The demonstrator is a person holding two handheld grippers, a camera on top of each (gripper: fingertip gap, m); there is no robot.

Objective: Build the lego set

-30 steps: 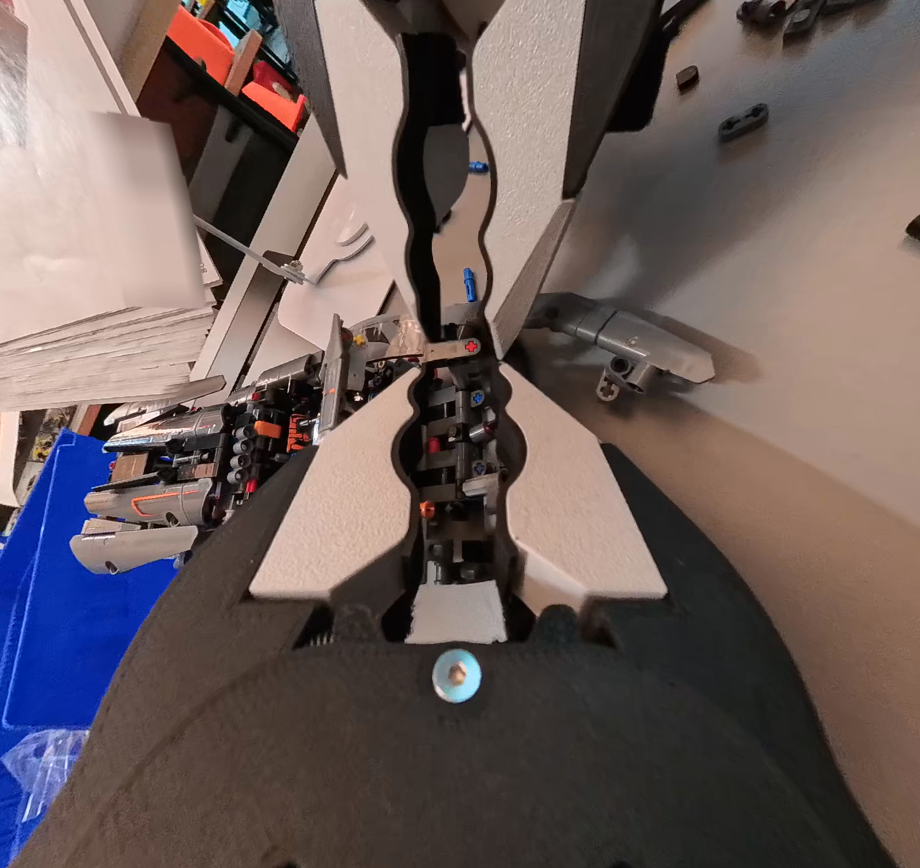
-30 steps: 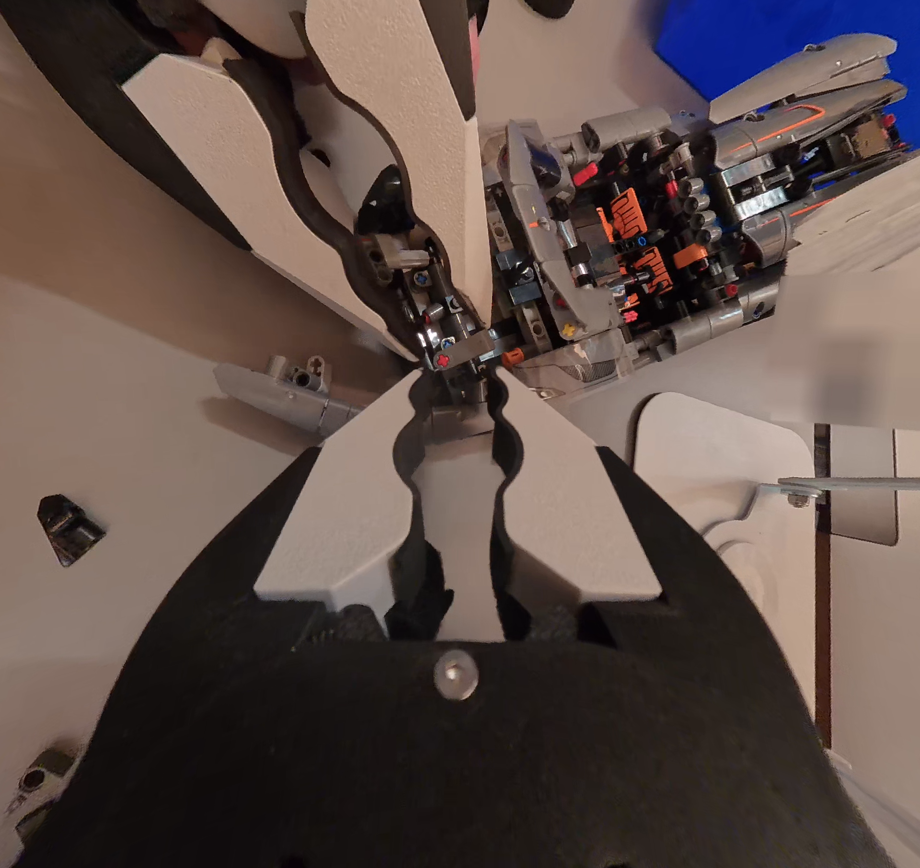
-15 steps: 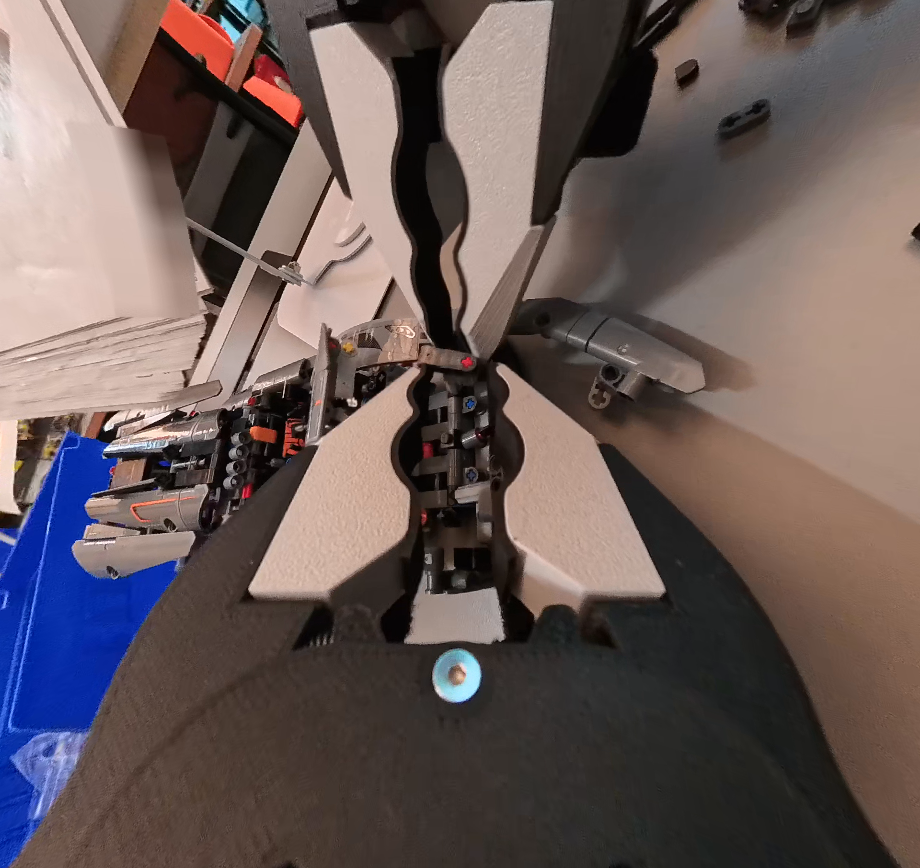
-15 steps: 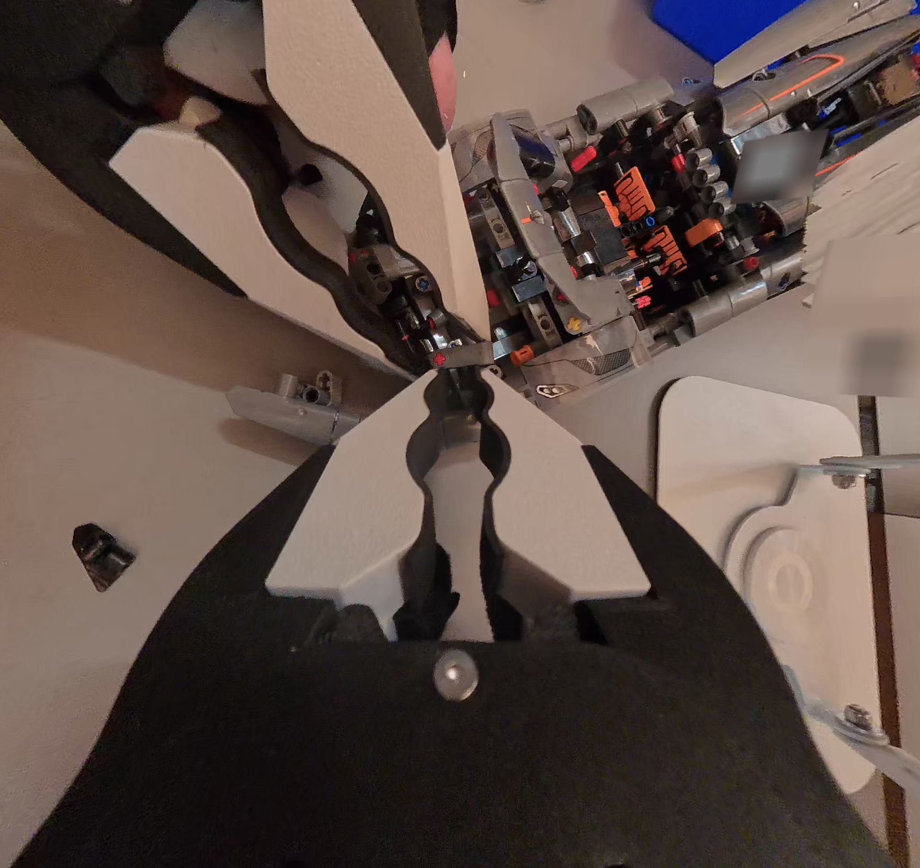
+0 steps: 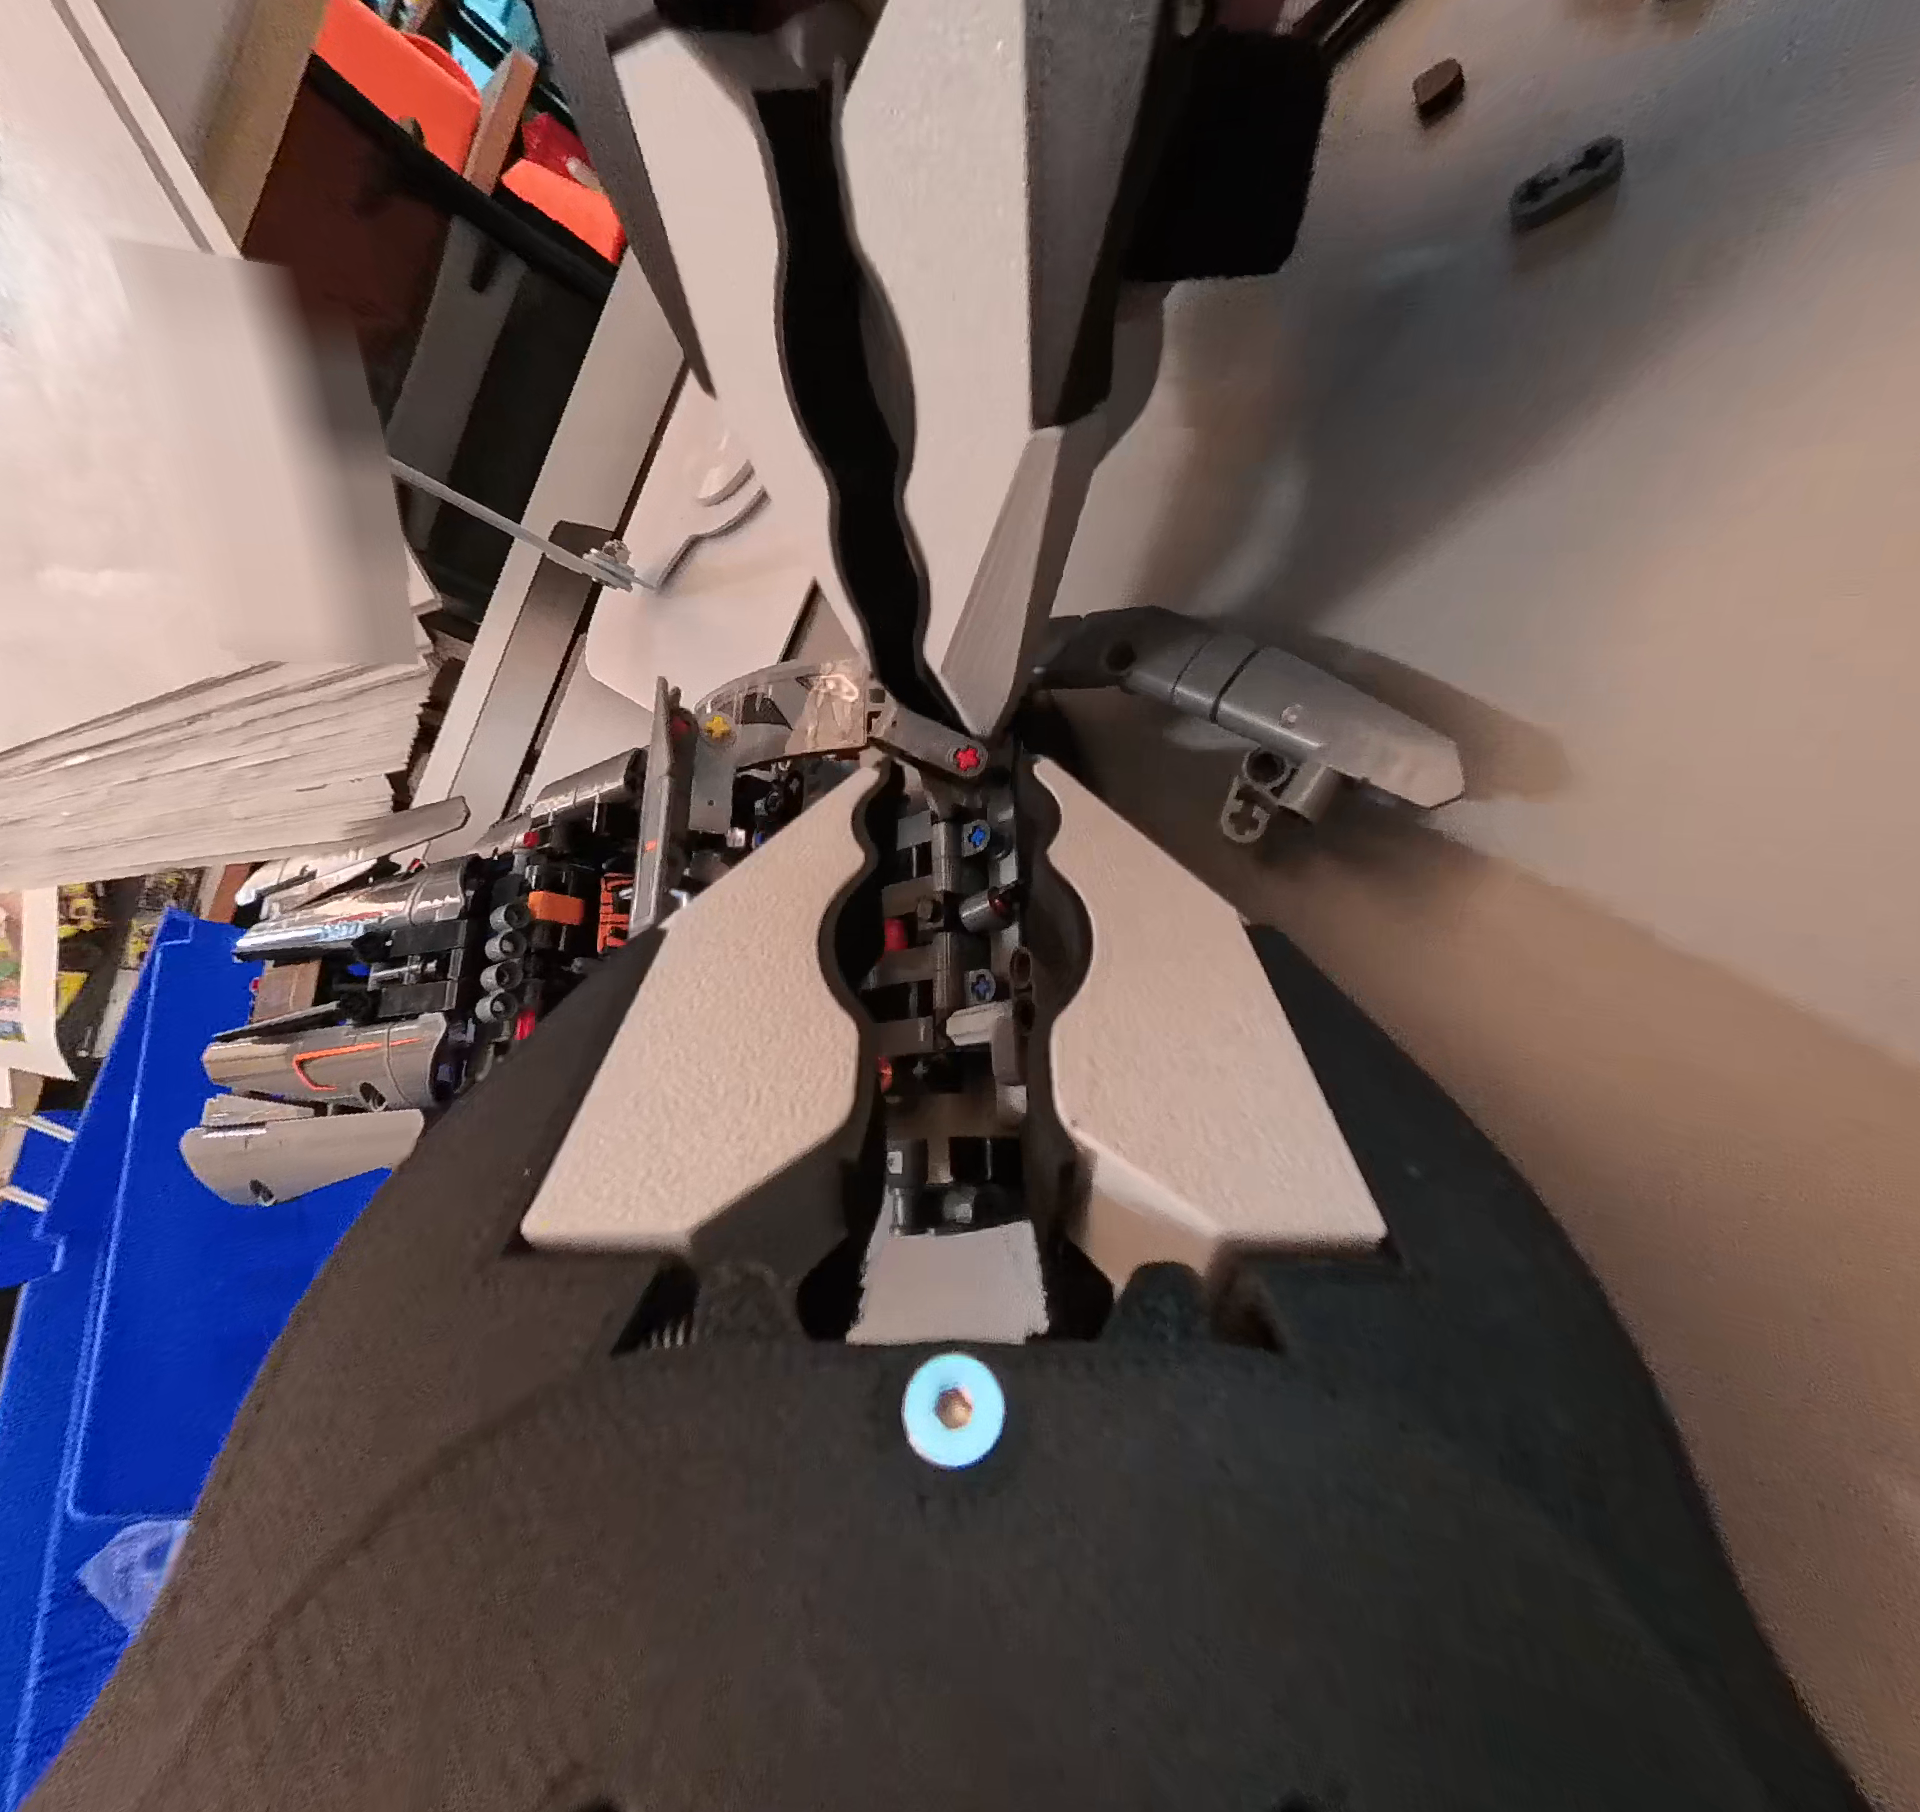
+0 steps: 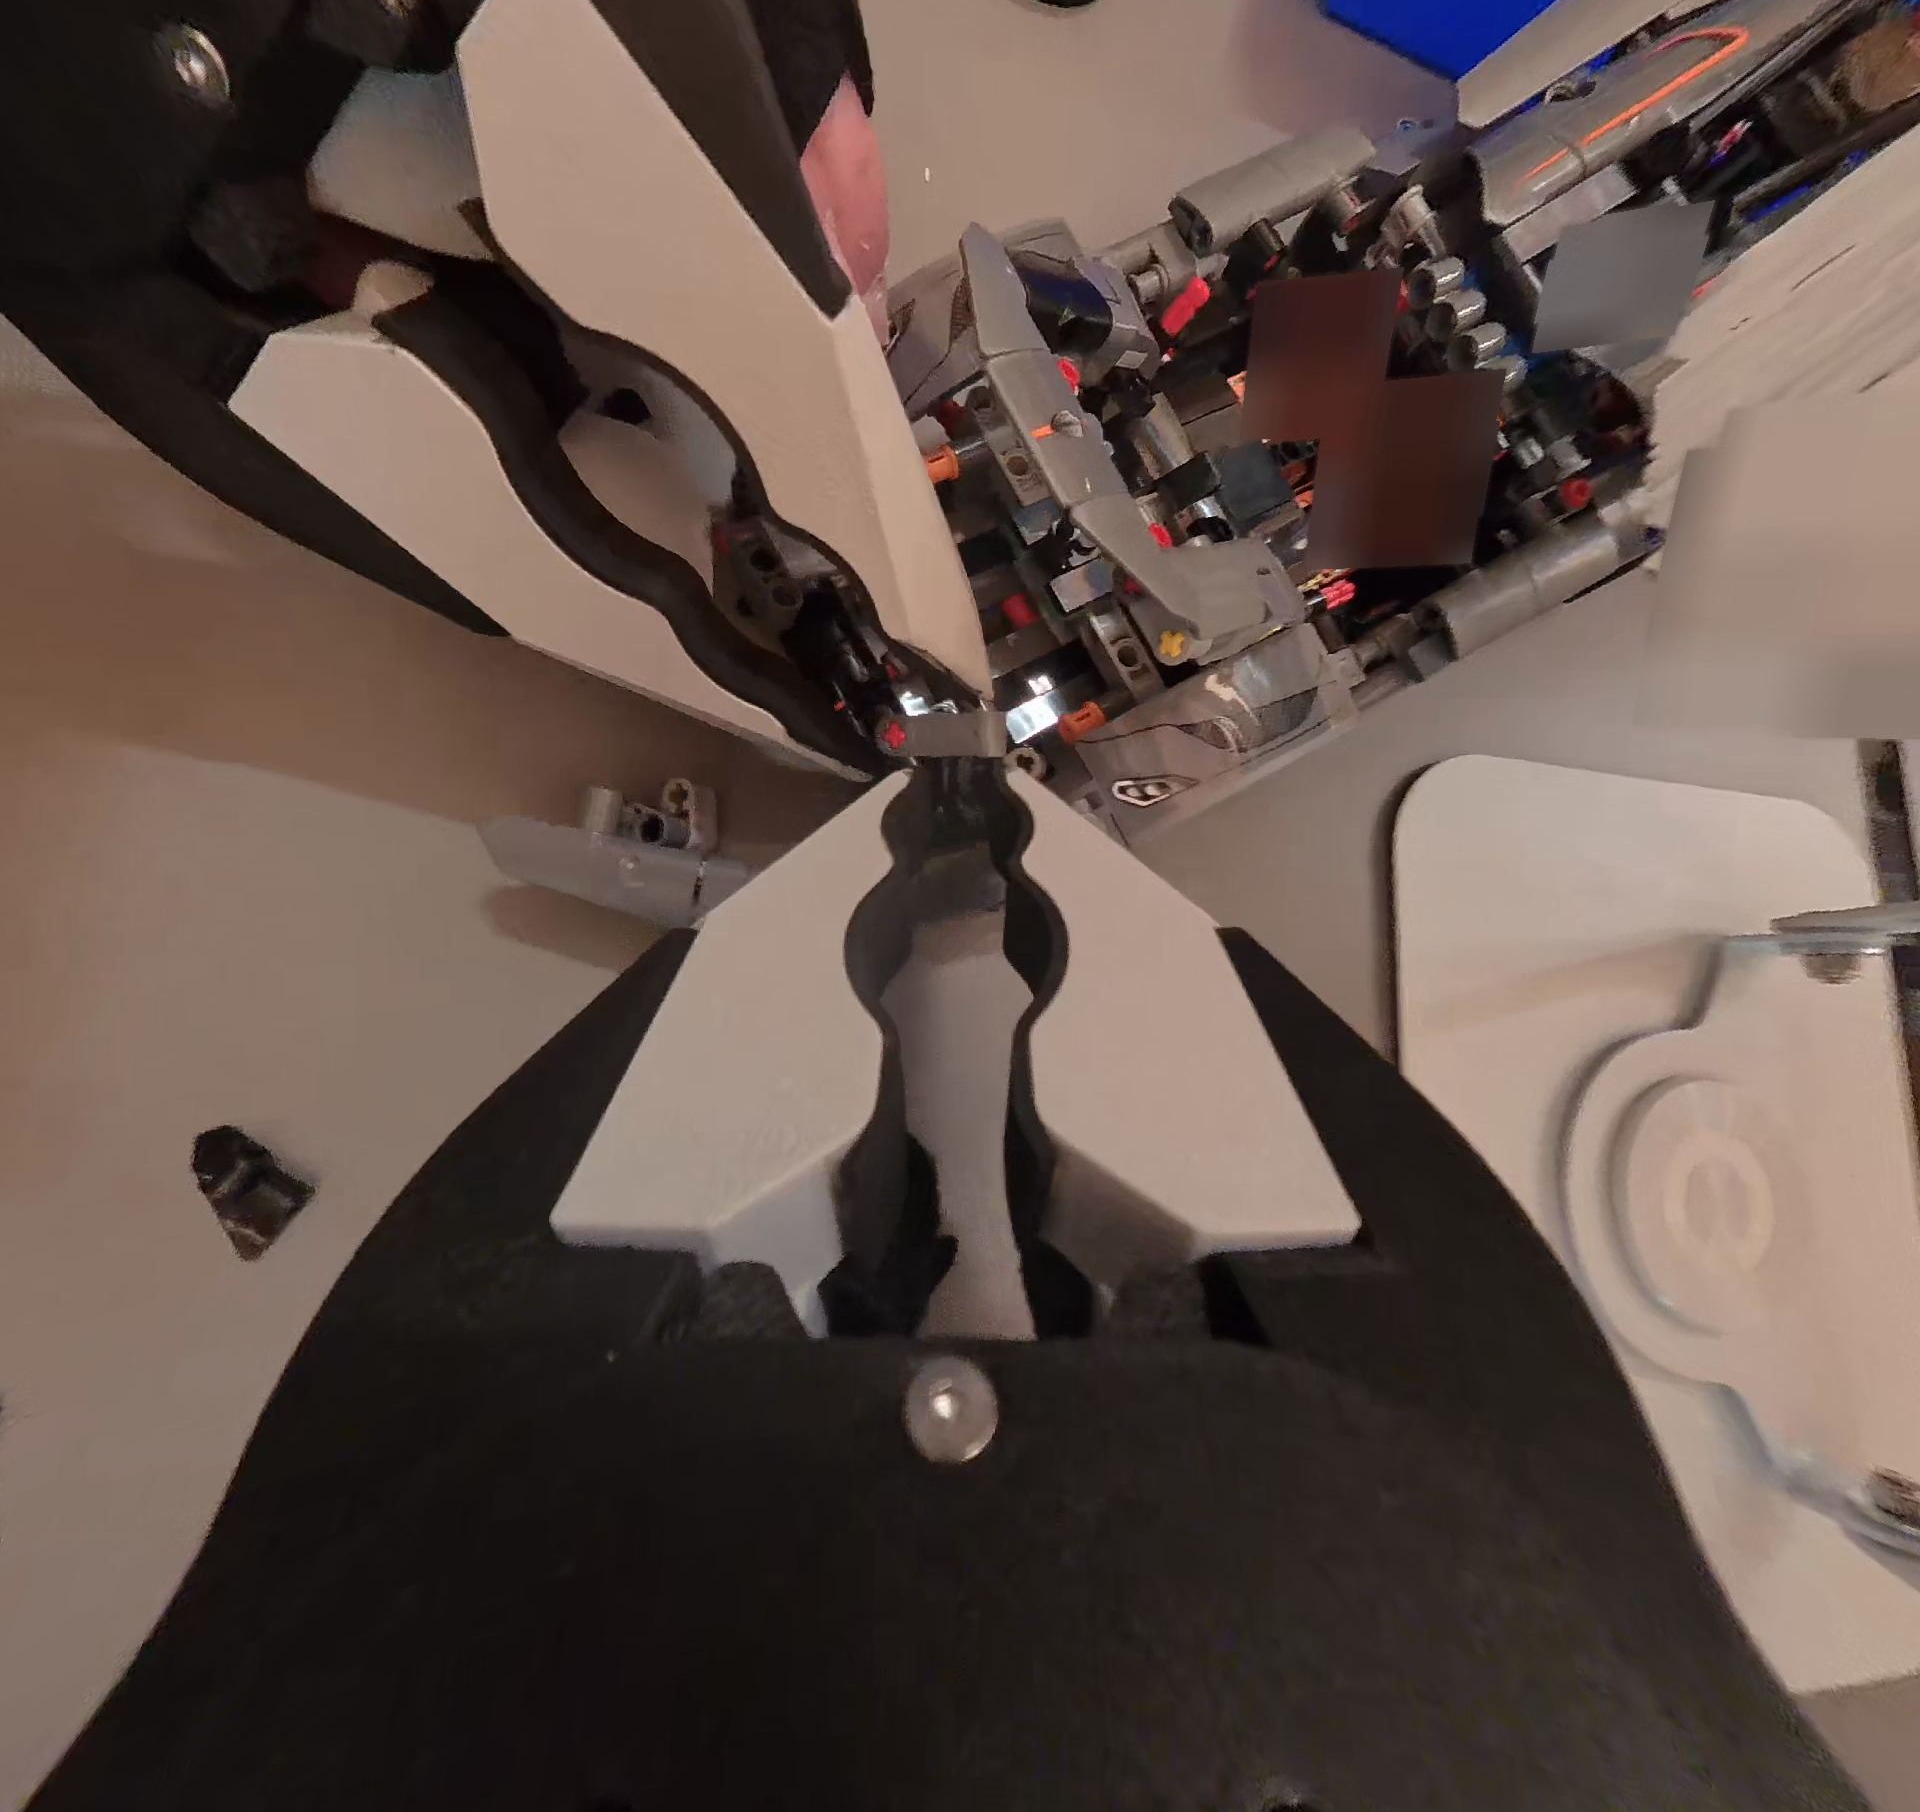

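The left tongs (image 5: 961, 775) are clamping the nose end of the grey Technic car model (image 5: 416, 952), whose frame is filling the gap between their fingers. The model's tail is reaching out over the worktop (image 5: 1558, 391) towards a blue bin (image 5: 125, 1243). The right tongs (image 6: 951, 770) are meeting it head-on, closed narrow on a small grey beam with a red axle end (image 6: 940, 734) at the model's front. Pressing that beam off-line could be popping neighbouring pins loose, since both tongs are crowding one spot. A loose grey panel piece (image 5: 1299, 713) is lying just beside, and a slip could be knocking it away.
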